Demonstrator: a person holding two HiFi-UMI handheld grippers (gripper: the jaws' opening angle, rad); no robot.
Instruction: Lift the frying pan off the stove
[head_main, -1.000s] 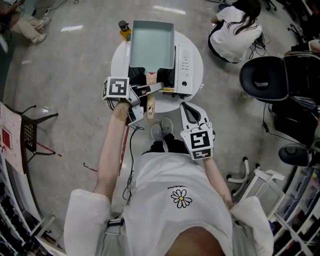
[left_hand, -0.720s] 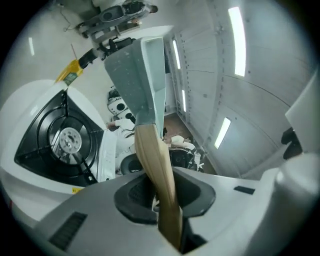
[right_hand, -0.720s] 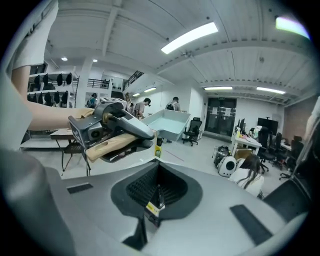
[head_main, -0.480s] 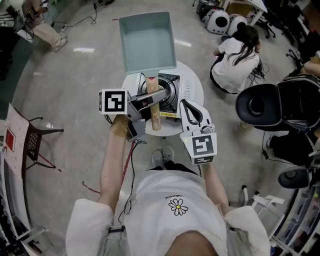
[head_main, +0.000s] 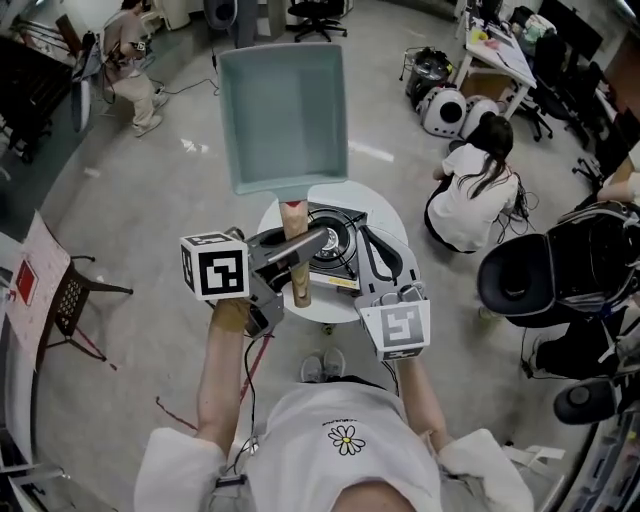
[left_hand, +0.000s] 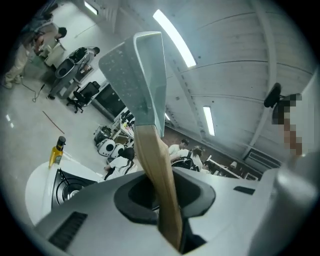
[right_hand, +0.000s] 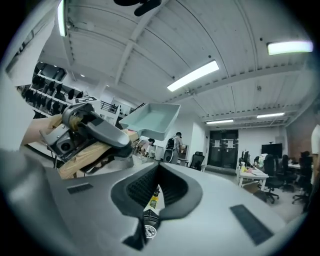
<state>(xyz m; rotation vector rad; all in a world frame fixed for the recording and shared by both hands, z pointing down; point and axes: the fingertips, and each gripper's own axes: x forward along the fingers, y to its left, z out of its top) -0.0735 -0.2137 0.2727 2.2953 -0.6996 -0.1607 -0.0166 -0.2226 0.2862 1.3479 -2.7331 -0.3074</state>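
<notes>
A square pale-teal frying pan (head_main: 285, 115) with a wooden handle (head_main: 296, 265) hangs in the air, well above the gas stove (head_main: 335, 238) on the small round white table (head_main: 392, 222). My left gripper (head_main: 310, 245) is shut on the handle. In the left gripper view the handle (left_hand: 160, 185) runs up between the jaws to the pan (left_hand: 137, 75), and the stove (left_hand: 67, 182) lies below at the left. My right gripper (head_main: 367, 233) hovers over the stove's right side, jaws together and holding nothing. From the right gripper view (right_hand: 155, 192), the pan (right_hand: 152, 120) shows ahead.
A yellow oil bottle (left_hand: 56, 150) stands beside the stove. A person (head_main: 475, 195) sits on the floor to the right of the table. A black office chair (head_main: 540, 275) is at the right and a small dark chair (head_main: 70, 295) at the left.
The pan has risen off the stove with my left gripper and come up toward the head camera, baring the burner. My right gripper has lifted slightly beside it.
</notes>
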